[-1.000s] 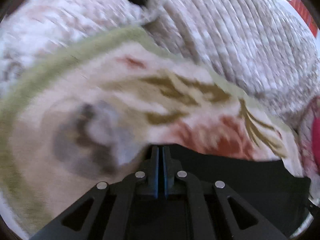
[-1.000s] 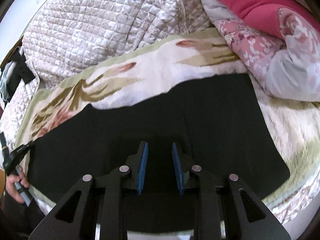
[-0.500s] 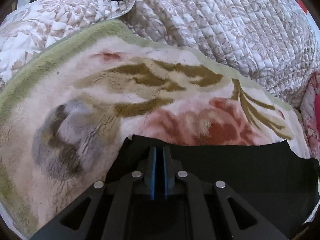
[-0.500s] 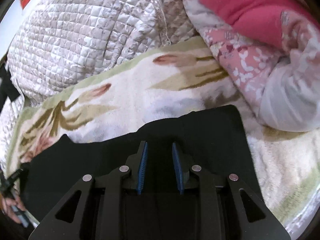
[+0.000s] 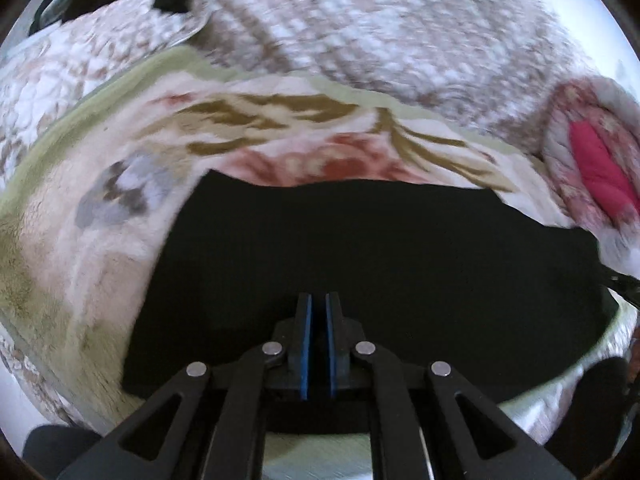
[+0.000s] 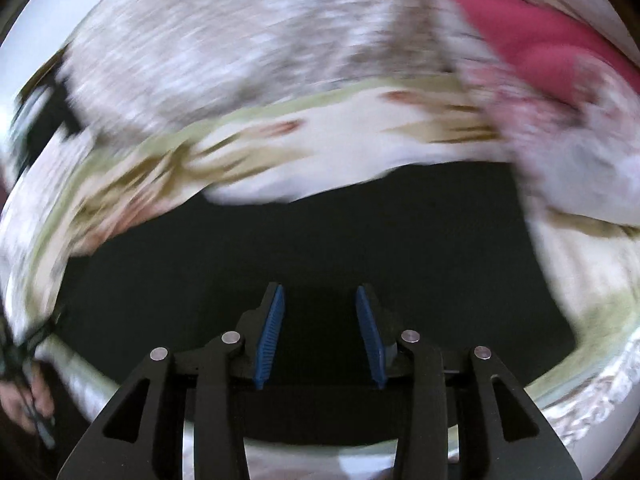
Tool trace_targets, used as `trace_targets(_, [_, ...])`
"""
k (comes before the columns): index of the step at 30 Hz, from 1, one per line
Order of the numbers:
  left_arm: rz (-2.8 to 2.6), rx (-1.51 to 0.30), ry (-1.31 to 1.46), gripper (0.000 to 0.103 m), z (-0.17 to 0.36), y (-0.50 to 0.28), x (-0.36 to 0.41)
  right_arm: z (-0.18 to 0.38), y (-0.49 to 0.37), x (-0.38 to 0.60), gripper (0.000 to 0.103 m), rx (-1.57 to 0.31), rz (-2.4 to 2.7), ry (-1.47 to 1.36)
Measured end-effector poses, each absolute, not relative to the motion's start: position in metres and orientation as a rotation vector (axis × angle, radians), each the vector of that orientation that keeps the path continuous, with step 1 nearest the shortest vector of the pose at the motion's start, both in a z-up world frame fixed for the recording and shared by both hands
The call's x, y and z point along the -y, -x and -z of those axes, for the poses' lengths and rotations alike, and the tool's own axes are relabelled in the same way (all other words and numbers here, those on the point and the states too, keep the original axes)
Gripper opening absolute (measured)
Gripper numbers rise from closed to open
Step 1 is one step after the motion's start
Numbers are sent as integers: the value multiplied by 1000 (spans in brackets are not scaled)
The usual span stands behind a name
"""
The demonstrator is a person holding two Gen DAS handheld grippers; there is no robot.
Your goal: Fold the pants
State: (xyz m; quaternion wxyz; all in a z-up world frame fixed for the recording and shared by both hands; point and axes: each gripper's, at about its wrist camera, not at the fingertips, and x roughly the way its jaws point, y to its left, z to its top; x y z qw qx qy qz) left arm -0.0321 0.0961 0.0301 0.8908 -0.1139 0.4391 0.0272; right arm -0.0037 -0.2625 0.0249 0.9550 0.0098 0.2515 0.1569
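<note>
Now the black pants (image 5: 380,264) lie folded on the blanket (image 5: 100,264), the left gripper (image 5: 316,340) pinched closed on nothing and the right gripper (image 6: 320,336) just spread wide with nothing between, so next I think they must grab the edge at 6 o'clock.

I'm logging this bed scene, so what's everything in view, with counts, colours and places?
pants: one, black, flat on the blanket, near edge
blanket: one, cream, floral, green border, under the pants
quilt: one, beige and white, behind the blanket
duvet: one, pink floral with a crimson side, far right
left gripper: fingers shut, nothing visibly between them, above the pants
right gripper: fingers just opening, clear gap, above the pants
hand: one, lower left in right wrist view
</note>
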Motion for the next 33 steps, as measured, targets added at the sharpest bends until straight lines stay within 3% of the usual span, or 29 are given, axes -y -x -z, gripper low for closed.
trace_targets(4, [28, -917, 174, 8, -29, 38, -67, 9, 14, 207, 39, -578, -417, 135])
trace_targets(7, [59, -968, 161, 10, -17, 46, -53, 27, 33, 185, 55, -537, -411, 266])
trace_targets(8, [53, -952, 148, 10, -16, 53, -50, 32, 39, 179, 56, -519, -393, 319])
trace_targets(33, [-84, -896, 160, 11, -33, 42, -75, 4, 35, 176, 58, -492, -449, 211])
